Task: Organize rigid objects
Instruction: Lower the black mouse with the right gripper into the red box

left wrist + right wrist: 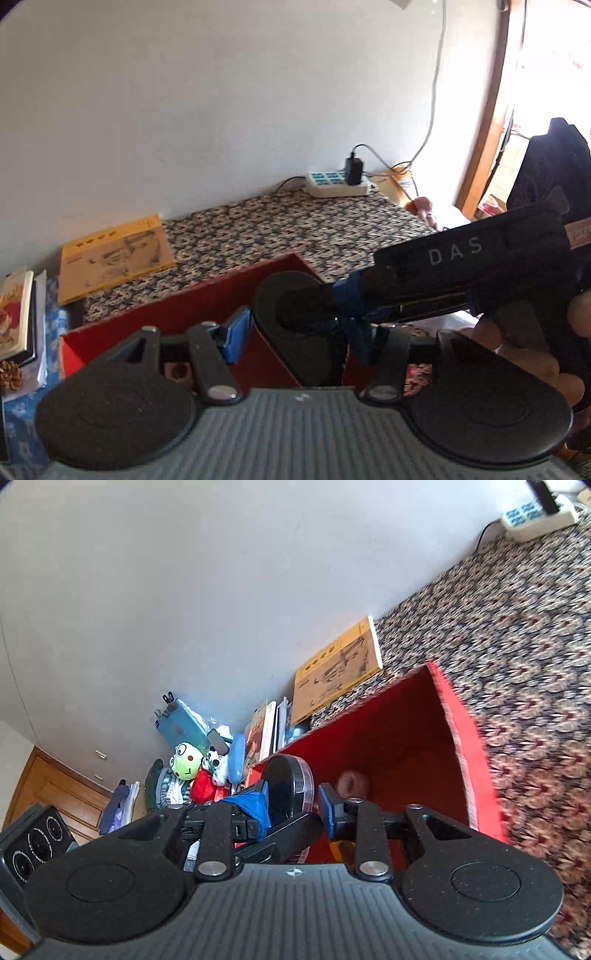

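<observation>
A black round reel with a clear rim hangs over the open red box. My right gripper is shut on it, a blue pad on each side. In the left wrist view the same reel sits between my left gripper's blue fingers, which stand wide apart on either side of it. The right gripper's black body reaches in from the right, held by a hand. The red box lies just behind the reel. A pinkish round item rests inside the box.
A yellow booklet lies by the wall on the patterned cloth. A white power strip with a black plug sits at the back. Stacked books, plush toys and a speaker crowd the left.
</observation>
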Demonstrator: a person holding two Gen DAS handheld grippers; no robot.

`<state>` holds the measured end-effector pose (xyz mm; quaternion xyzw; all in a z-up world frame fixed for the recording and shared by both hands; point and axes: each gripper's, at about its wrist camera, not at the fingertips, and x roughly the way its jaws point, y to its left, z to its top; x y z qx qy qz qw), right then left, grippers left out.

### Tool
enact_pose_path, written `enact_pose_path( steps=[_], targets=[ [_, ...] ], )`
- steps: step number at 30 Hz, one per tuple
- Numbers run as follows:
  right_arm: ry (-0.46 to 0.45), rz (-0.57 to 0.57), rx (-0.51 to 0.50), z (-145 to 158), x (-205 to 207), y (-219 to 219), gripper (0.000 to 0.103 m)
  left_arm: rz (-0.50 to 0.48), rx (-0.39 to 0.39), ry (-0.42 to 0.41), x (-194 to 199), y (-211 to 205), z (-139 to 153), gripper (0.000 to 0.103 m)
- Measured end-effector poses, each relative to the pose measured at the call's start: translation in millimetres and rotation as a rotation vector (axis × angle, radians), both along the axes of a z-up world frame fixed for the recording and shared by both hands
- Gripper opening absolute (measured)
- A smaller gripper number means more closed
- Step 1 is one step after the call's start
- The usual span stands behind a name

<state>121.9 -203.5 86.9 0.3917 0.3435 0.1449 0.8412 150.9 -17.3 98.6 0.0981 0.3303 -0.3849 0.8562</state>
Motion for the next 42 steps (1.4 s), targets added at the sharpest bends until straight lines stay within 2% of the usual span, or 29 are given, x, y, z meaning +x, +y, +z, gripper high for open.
enact_pose_path(
  steps=[8, 17, 18, 21, 26, 30, 34, 37, 39, 42],
  targets=[
    [0.125, 0.104, 0.019, -32.1, 61.4, 27.2, 0.012, 0.096, 0.043, 0.115, 50.2, 27.0, -32.7, 0.055],
    [0.284, 0.253, 0.031, -71.8, 105.3, 60.2, 0.012, 0.247, 0.071, 0.252, 70.6, 59.9, -70.5, 0.054],
    [0.306, 0.264, 0.027, -75.5, 108.7, 63.8, 0.011, 0.262, 0.082, 0.258, 71.0, 61.5, -73.7, 0.048],
    [0.365, 0.294, -0.012, -86.0, 117.6, 76.6, 0.011, 0.287, 0.141, 0.266, 71.8, 59.4, -84.9, 0.044],
    [0.453, 0.314, -0.023, -102.4, 124.2, 87.1, 0.011, 0.308, 0.223, 0.242, 67.7, 55.7, -96.7, 0.044],
    [0.452, 0.343, -0.014, -99.9, 122.9, 87.1, 0.014, 0.323, 0.266, 0.199, 64.1, 55.8, -100.5, 0.048],
    [0.434, 0.282, 0.028, -100.5, 119.5, 74.4, 0.015, 0.332, 0.291, 0.176, 61.9, 52.6, -104.8, 0.05],
    [0.43, 0.218, 0.051, -101.3, 116.2, 66.9, 0.015, 0.34, 0.274, 0.186, 65.6, 55.5, -105.2, 0.052],
    [0.455, 0.166, 0.051, -103.5, 115.2, 61.8, 0.015, 0.342, 0.273, 0.194, 68.4, 56.1, -106.2, 0.059],
    [0.514, 0.108, 0.059, -108.6, 114.7, 56.3, 0.015, 0.344, 0.276, 0.191, 70.1, 54.8, -107.7, 0.06]
  ],
)
